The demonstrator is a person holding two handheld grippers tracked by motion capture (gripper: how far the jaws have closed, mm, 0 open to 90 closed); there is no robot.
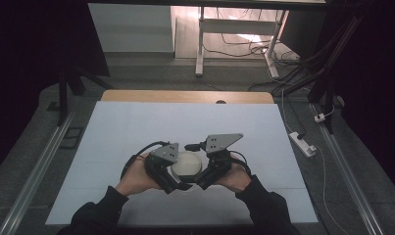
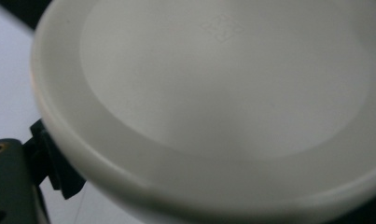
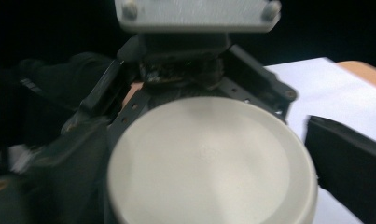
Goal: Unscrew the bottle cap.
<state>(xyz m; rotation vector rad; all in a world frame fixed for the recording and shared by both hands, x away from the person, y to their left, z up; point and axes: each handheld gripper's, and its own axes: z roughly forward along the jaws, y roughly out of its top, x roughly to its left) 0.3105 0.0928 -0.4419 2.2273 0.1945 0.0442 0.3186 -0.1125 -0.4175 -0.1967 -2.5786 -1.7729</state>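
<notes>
Lids: one, round and off-white [image 1: 187, 164], held above the white table sheet [image 1: 136, 132] between the two claws.
Claws: two, one per hand.
Left claw [image 1: 171, 172]: pressed against the lid's left side; the lid sits right before its camera; whether its jaws clamp the rim cannot be told.
Right claw [image 1: 204, 172]: against the lid's right side; one black jaw stands beside the rim; its grip cannot be told.
Hands: two, left [image 1: 136, 178] and right [image 1: 236, 177], behind the claws.

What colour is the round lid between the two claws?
Off-white, plain cream; the round lid shows best in the right gripper view.
</notes>
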